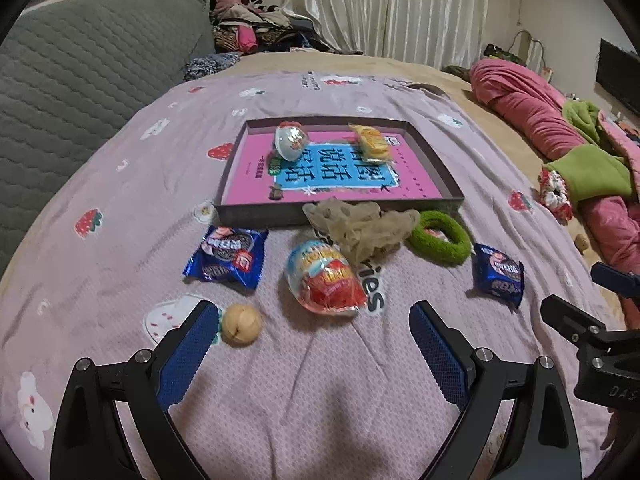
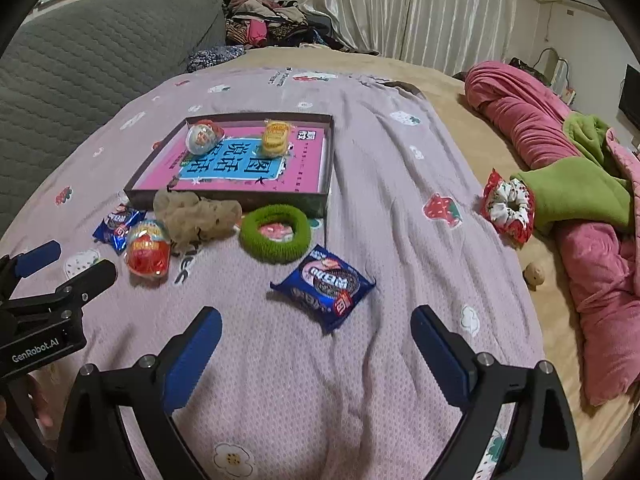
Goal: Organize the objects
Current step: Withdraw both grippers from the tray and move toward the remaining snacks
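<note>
**Both claws wide and empty over a bed strewn with snacks**

The left gripper (image 1: 314, 320) hangs over the lilac patterned bedspread (image 1: 320, 392), its blue-padded fingers spread wide with nothing between them. Just beside its left finger lies a small tan ball (image 1: 241, 324). Straight ahead, near the fingertips, sits a red and clear plastic egg-shaped capsule (image 1: 325, 278); ahead to the left is a blue foil biscuit packet (image 1: 227, 256). Beyond the capsule lies a crumpled beige mesh scrunchie (image 1: 360, 226), touching the near wall of a shallow dark cardboard box with a pink printed floor (image 1: 256, 214). A fuzzy green hair ring (image 1: 439, 237) lies just right of the scrunchie.

The right gripper (image 2: 316, 322) is likewise splayed wide and empty. Ahead of it, close between the fingertips, lies a second blue foil biscuit packet (image 2: 325, 286). Well off to its right, near the rumpled pink quilt (image 2: 600, 280), rests a red and white floral scrunchie (image 2: 508, 206).

Farthest out, inside the box, sit a silver-clear egg capsule (image 1: 291, 142) and a yellow wrapped cake (image 1: 371, 142), well apart, both toward the far wall.
</note>
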`<act>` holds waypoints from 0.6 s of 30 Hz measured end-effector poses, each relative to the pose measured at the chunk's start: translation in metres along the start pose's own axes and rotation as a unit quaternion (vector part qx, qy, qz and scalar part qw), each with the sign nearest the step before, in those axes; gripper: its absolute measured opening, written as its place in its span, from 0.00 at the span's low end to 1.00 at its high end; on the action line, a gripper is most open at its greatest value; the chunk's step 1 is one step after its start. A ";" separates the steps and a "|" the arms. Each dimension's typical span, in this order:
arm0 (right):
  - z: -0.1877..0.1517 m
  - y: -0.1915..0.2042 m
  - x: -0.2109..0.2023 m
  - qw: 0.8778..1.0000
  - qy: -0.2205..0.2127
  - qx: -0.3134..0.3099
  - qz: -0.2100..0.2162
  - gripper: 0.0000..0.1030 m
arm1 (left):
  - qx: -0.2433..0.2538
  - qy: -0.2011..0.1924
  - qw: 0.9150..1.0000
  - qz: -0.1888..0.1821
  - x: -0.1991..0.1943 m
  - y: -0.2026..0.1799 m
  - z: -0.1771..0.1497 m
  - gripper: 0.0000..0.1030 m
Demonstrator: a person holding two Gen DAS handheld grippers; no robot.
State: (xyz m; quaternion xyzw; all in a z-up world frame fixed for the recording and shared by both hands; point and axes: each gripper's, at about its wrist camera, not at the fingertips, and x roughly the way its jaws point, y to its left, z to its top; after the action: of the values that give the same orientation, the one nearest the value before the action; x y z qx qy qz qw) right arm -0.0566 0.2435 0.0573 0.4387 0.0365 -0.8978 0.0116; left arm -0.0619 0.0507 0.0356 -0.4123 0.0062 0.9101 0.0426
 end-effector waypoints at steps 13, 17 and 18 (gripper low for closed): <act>-0.022 -0.004 0.006 1.000 0.006 0.014 0.014 0.93 | -0.013 0.007 1.000 -0.001 0.001 -0.002 -0.023 0.94; -0.028 -0.005 0.009 1.000 0.007 0.014 0.015 0.93 | -0.015 0.004 1.000 -0.008 0.000 -0.004 -0.028 0.94; -0.029 -0.006 0.009 1.000 0.007 0.014 0.012 0.93 | -0.014 0.003 1.000 -0.009 0.000 -0.005 -0.029 0.94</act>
State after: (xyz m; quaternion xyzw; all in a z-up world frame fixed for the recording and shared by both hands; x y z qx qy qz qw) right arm -0.0401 0.2518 0.0325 0.4453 0.0184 -0.8951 0.0158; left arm -0.0399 0.0540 0.0168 -0.4154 -0.0101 0.9085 0.0453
